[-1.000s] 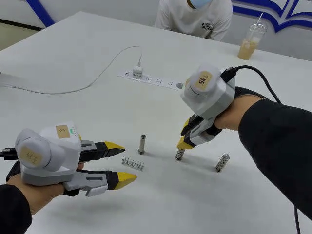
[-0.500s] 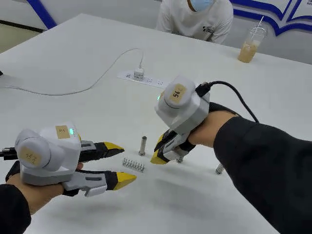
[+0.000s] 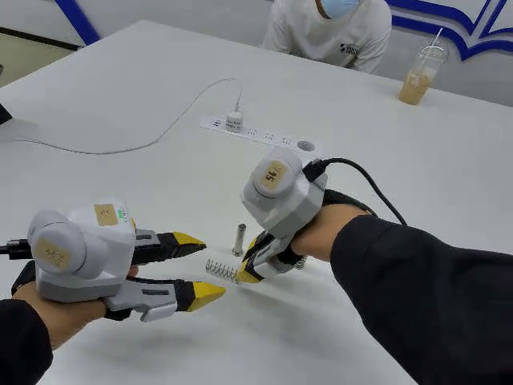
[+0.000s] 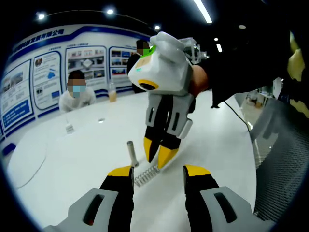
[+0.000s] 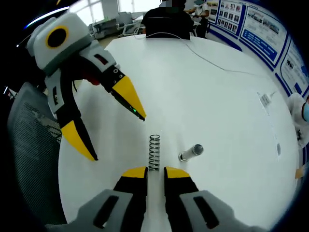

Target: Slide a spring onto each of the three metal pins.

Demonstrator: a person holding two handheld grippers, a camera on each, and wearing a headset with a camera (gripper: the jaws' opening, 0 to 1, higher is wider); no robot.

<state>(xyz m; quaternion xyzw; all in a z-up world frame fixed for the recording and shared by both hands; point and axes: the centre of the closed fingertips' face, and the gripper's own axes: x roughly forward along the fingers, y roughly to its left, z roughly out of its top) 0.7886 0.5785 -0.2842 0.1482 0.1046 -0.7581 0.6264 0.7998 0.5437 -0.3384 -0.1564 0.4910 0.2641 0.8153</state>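
Observation:
A loose spring (image 3: 220, 270) lies flat on the white table (image 3: 144, 184). A bare metal pin (image 3: 240, 239) stands just behind it. My right gripper (image 3: 244, 274) points down at the spring's right end. In the right gripper view its jaws (image 5: 155, 173) stand a narrow gap apart, open, with the spring's (image 5: 154, 151) near end between the tips and the pin (image 5: 191, 152) to the right. My left gripper (image 3: 205, 267) hovers open left of the spring. In the left gripper view, the spring (image 4: 145, 175) lies just ahead of its wide jaws (image 4: 158, 173). A second pin (image 3: 301, 261) peeks out behind the right gripper.
A white power strip (image 3: 256, 132) with a plugged cable lies further back. A cup with a drink (image 3: 421, 77) stands at the far right, and a person (image 3: 337, 32) sits across the table. My right sleeve (image 3: 417, 305) covers the table's right part.
My right gripper has moved left, away from the spring-covered pin, and come down at the loose spring's end. The left gripper has stayed in place.

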